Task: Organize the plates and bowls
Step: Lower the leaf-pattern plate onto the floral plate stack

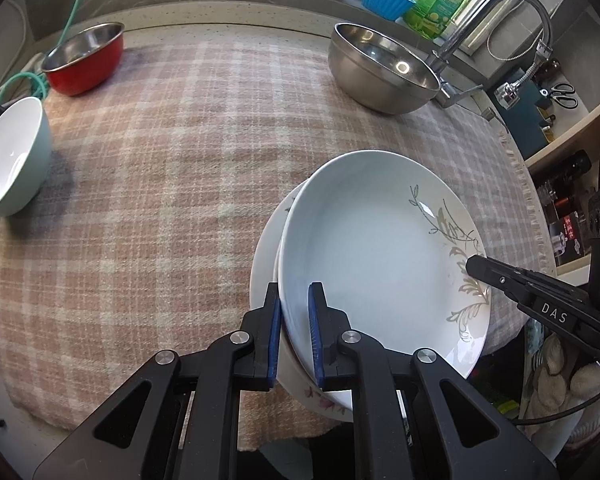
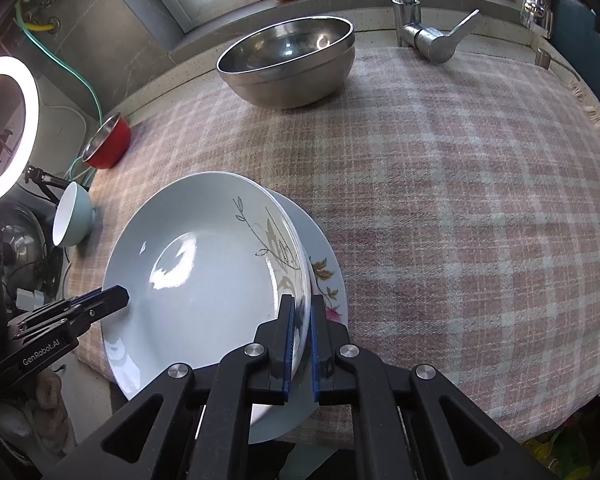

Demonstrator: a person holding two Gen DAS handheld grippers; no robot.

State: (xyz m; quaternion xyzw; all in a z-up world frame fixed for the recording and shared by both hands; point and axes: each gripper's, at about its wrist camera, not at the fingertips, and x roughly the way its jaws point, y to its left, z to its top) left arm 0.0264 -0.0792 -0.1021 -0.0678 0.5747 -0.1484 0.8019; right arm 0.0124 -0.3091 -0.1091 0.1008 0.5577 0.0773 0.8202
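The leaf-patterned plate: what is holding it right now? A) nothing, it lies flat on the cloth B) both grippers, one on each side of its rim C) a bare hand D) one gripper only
B: the left gripper and the right gripper each clamp the rim of the plate, on opposite sides.

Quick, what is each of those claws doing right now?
Left gripper: closed on the near rim of the top plate.
Right gripper: closed on the opposite rim of that same plate.
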